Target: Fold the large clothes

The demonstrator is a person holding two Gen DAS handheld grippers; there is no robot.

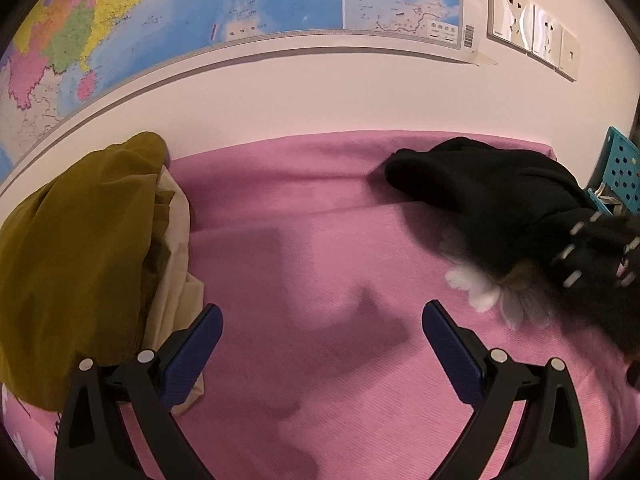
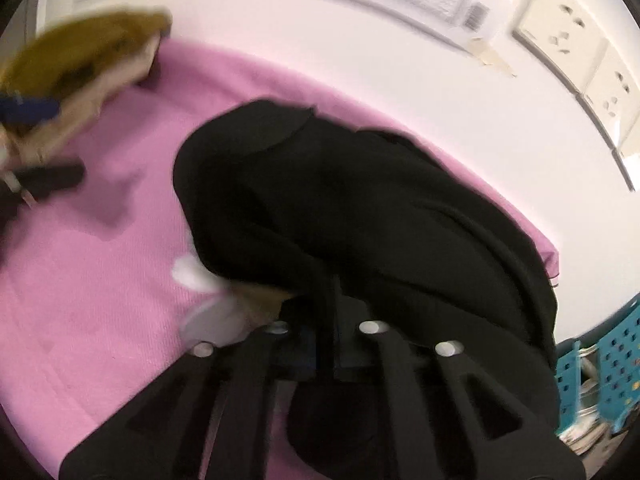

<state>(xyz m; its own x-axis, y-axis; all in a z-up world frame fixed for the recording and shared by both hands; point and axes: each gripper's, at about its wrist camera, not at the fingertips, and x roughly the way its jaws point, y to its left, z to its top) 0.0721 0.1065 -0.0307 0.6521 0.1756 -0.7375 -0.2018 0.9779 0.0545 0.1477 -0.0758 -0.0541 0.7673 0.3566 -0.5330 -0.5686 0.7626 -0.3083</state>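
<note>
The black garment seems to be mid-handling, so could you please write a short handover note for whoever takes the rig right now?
Left gripper: open, empty, over the pink sheet.
Right gripper: shut on the black garment, which is bunched on the sheet's right side.
The mustard garment is piled on the left over a cream cloth.
Done: nothing looks folded.
Left: spread the black garment flat and fold it, then the others.

wall map [image 1: 120, 20] with tiny unreadable print, barcode [image 1: 469, 36] at its corner
</note>
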